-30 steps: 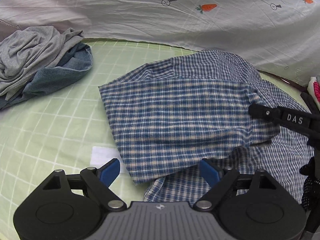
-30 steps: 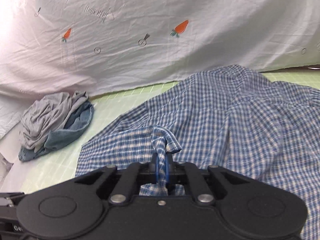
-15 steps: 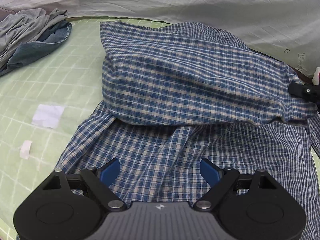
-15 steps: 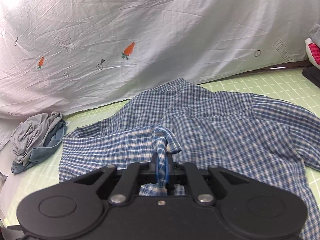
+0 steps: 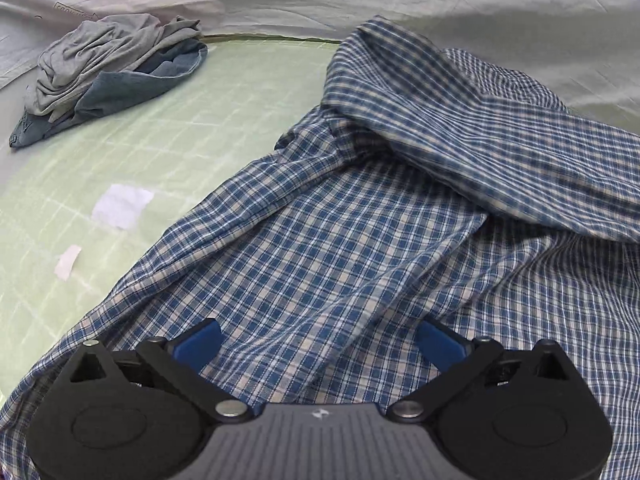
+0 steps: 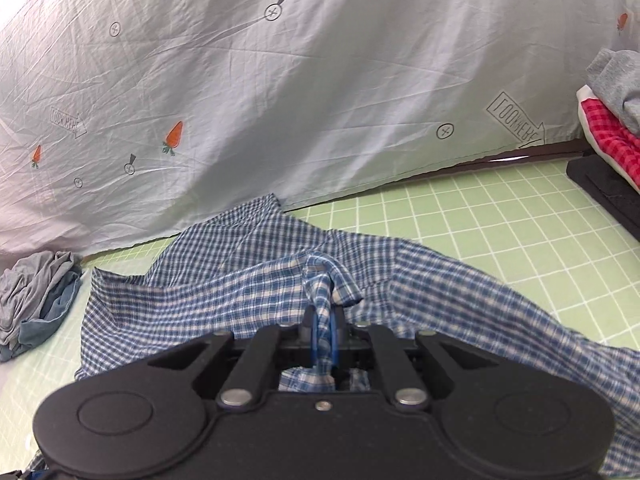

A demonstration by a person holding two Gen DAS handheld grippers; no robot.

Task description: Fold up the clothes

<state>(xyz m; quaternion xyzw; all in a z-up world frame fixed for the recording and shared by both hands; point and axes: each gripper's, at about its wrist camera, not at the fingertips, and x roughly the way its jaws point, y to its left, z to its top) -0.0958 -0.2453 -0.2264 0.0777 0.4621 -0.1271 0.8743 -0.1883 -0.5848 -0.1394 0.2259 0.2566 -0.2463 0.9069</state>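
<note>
At the far left edge of the green gridded cutting mat [image 5: 168,128], a crumpled pile of grey and denim-blue clothes [image 5: 104,76] lies well apart from the blue-and-white checked cotton shirt [image 5: 360,240], with bare mat and 2 white paper scraps [image 5: 122,205] between. The left gripper [image 5: 320,340] hovers over the shirt's hem, jaws just spread wide, nothing pinched. The right gripper [image 6: 322,330] is clamped on a bunched shirt fold. Open mat [image 6: 500,232] lies right, up to a red checked cloth stack [image 6: 608,128].
</note>
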